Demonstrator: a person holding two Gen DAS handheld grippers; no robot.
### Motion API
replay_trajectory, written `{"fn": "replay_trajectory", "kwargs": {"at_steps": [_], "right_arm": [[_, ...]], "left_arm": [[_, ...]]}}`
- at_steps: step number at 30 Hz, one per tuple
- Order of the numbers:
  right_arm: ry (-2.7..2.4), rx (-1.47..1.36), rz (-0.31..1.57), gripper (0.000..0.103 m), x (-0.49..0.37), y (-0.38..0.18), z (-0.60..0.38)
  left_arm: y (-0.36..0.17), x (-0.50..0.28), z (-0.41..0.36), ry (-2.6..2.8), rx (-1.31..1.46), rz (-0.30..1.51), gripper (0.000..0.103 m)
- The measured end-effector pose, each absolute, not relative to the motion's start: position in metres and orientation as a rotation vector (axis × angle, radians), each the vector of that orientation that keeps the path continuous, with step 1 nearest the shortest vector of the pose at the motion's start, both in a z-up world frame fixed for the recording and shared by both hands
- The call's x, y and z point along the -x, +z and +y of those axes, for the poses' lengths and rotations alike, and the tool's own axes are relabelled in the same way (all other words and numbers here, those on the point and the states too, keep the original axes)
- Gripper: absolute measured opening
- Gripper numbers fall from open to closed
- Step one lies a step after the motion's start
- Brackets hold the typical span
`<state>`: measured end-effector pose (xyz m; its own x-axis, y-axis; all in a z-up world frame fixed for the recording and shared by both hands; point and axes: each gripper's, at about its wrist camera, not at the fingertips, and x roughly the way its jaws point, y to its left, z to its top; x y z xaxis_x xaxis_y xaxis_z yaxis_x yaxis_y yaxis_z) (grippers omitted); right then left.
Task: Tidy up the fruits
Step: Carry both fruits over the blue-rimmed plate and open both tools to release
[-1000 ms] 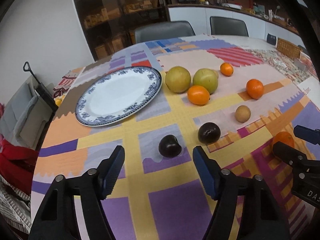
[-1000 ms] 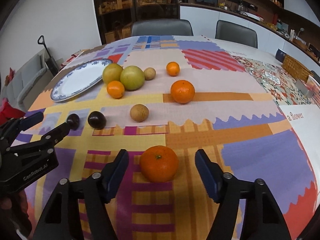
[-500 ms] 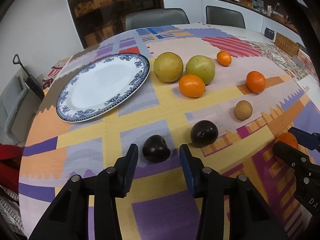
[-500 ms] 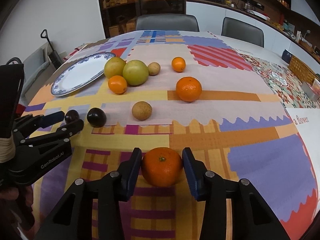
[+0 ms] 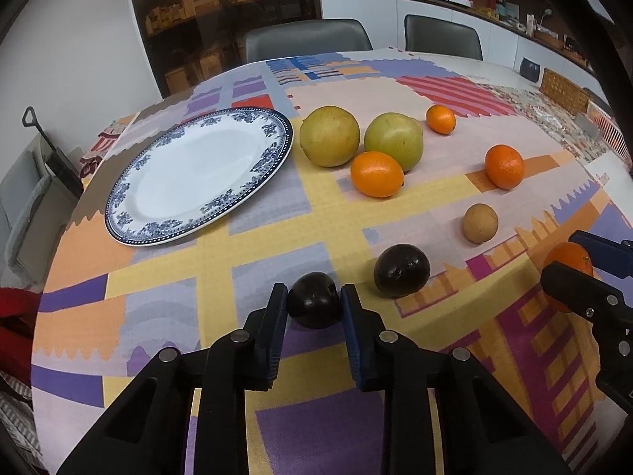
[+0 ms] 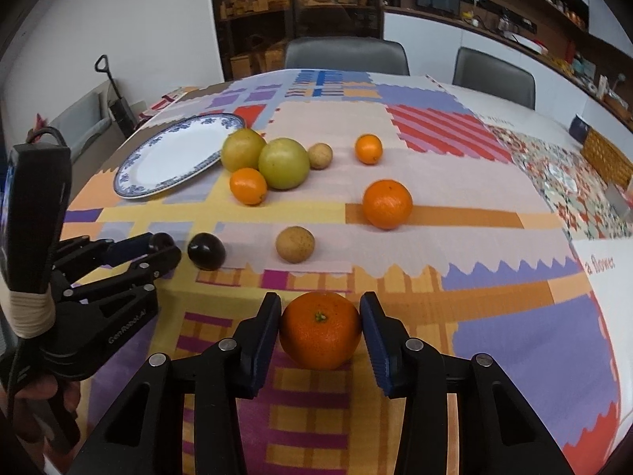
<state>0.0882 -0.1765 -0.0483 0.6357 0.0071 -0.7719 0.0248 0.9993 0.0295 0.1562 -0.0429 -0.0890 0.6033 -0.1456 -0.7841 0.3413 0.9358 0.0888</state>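
Now, L gripper: the left gripper (image 5: 314, 308) is held low over the tablecloth (image 5: 221, 261), fingers pointed fwd and closed onto a dark plum (image 5: 314, 304), blue pads pressed on both its sides.
R gripper: the right gripper (image 6: 320, 326) is held level near the cloth, clamped on a big orange (image 6: 320, 330) w/ pads touching its left and right flanks.
Hand: only a bit of the person's hand (image 6: 47, 392) is seen under the L tool's handle; wrist angle can't be told.
Second plum: a second dark plum (image 5: 401, 270) is sat just ahead-right of the L fingertips, apart from them.
Brown fruit: a small brown fruit (image 5: 479, 223) is found further ahead-right.
Plate: a blue-rimmed plate (image 5: 273, 130) is laid ahead-left of the L tool, well apart.
Cluster: two yellow-green fruits (image 5: 329, 135) and a mid orange (image 5: 376, 174) are grouped just right of the plate rim, touching or nearly so.
Far oranges: a far orange (image 6: 387, 204) is seen ahead-right of the R tool; a small orange (image 6: 368, 149) beyond it.
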Motion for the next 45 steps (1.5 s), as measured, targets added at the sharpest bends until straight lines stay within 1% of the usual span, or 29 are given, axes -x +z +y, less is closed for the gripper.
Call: {"fn": "replay_trajectory", "kwargs": {"at_steps": [5,14,27,35,45], "right_arm": [[0.024,-0.031,0.875,0.043,-0.091,-0.042,-0.173],[0.12,-0.005,0.806,0.043,-0.101,-0.016,-0.154],[0.285,0.031,0.745,0.043,-0.161,0.009,-0.098],[0.336,0.029,0.783,0.043,-0.21,0.002,-0.074],[0.331,-0.006,0.913,0.043,-0.28,-0.031,-0.057]], "left_arm": [[-0.082,-0.152,-0.036,-0.297,-0.197,0.889,0.027],[-0.052,-0.144,-0.008,-0.264,-0.164,0.842,0.027],[-0.025,-0.175,0.045,-0.219,-0.135,0.798,0.027],[-0.028,-0.218,0.063,-0.212,-0.111,0.818,0.027],[-0.049,-0.269,0.071,-0.219,-0.108,0.882,0.027]]}}
